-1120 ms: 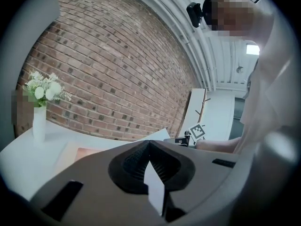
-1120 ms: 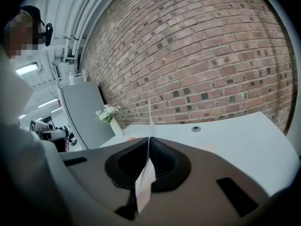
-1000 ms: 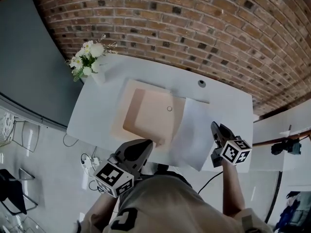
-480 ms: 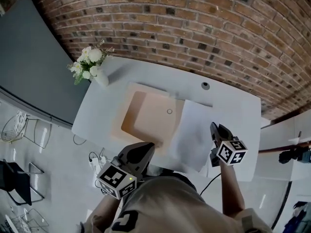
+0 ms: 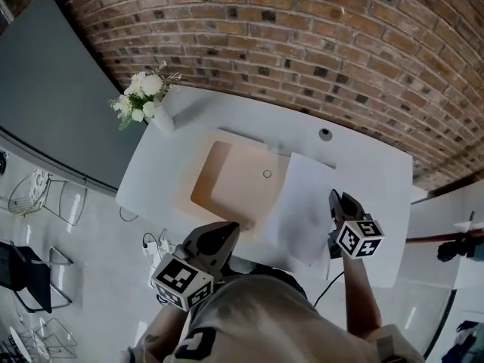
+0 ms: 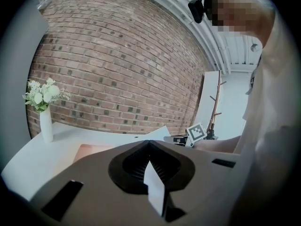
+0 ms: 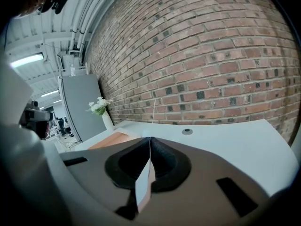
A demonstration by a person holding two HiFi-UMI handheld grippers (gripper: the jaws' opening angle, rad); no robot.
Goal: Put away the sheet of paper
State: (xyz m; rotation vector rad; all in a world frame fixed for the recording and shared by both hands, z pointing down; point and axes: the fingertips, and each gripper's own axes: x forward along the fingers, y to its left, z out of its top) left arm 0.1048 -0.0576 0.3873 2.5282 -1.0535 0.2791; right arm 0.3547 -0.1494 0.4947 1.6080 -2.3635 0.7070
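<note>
At the far left of the white table [image 5: 363,172], a vase of flowers [image 5: 144,100] stands against the brick wall, well apart from the work and out of the way.

The left gripper [image 5: 229,231] hangs at the near edge of the table, pointing at the front edge of the tan folder [image 5: 234,184]. Its own view shows the jaws pressed together at the tip, with nothing seen between them. It carries no load. It probably waits there to steady or open the folder when the sheet comes over.

The folder lies flat in the middle of the table. It may be a shallow tray instead; the views do not settle which. It looks like the place meant for the sheet, since it lies just beside it and is about the same size.

The sheet of paper [image 5: 302,203] is just to the right of the folder, its left edge overlapping the folder's right side. It seems raised off the table rather than lying flat, and one corner shows standing up in the left gripper view.

The right gripper [image 5: 334,200] is clamped on the paper's right edge. In its own view the sheet rises edge-on as a thin line from the closed jaws. Holding one edge lets the paper hang free to be swung left.
</note>
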